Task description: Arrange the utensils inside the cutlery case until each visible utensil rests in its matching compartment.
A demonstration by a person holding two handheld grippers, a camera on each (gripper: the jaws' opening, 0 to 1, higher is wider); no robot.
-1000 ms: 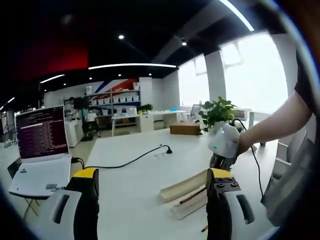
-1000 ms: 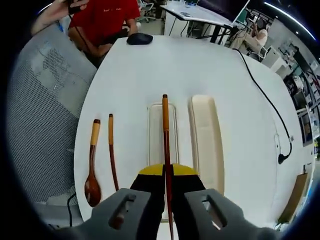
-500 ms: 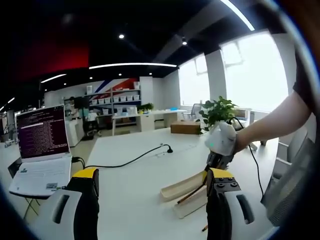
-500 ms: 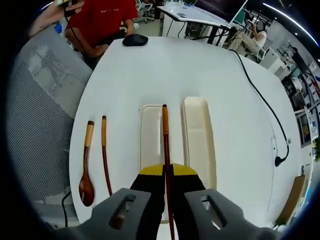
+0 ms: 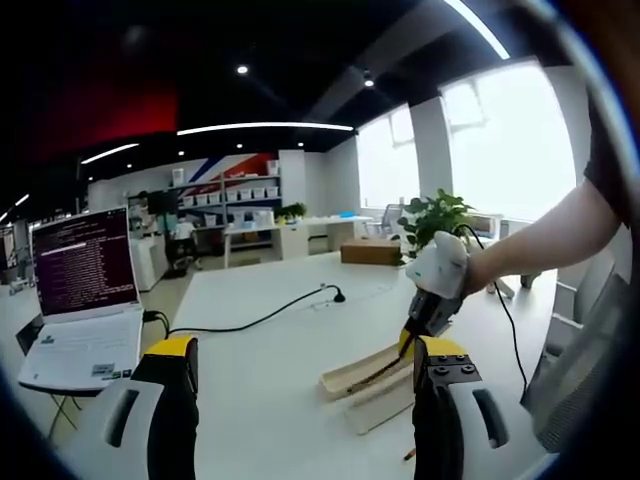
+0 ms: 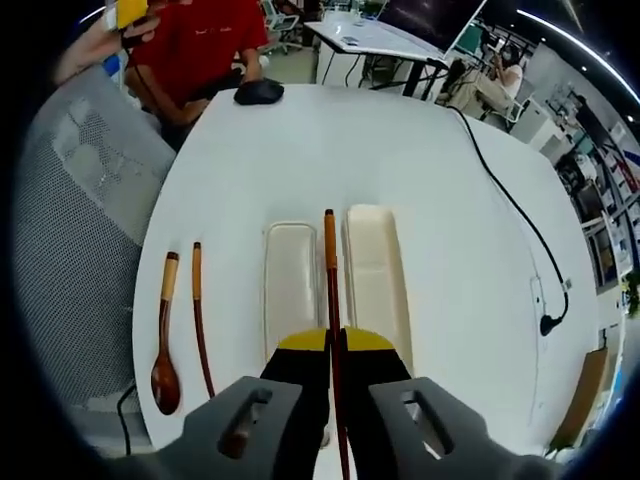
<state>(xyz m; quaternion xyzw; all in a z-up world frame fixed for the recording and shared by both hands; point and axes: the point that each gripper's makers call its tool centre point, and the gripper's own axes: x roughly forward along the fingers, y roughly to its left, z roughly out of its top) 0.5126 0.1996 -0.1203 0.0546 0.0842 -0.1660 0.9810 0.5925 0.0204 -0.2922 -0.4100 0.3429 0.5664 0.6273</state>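
Observation:
In the right gripper view my right gripper [image 6: 332, 342] is shut on a dark wooden chopstick [image 6: 329, 265] that points forward, above the table. Its far end lines up with the gap between the two cream halves of the cutlery case, the left half [image 6: 290, 275] and the right half [image 6: 378, 275]. A wooden spoon [image 6: 163, 335] and a second chopstick [image 6: 200, 320] lie on the table left of the case. In the left gripper view my left gripper [image 5: 305, 352] is open and holds nothing; the right gripper [image 5: 432, 290] hovers over the case [image 5: 365, 372].
The white table [image 6: 420, 150] carries a black mouse [image 6: 258, 93] at its far edge and a black cable [image 6: 510, 200] on the right. A person in a red shirt [image 6: 205, 40] sits beyond it. A mesh chair [image 6: 70, 220] stands left. A laptop [image 5: 85, 300] is open at left.
My right gripper has lifted back with the chopstick, so the case looks smaller and farther. From the left gripper's side it has risen and shifted slightly left. The left gripper has stayed still.

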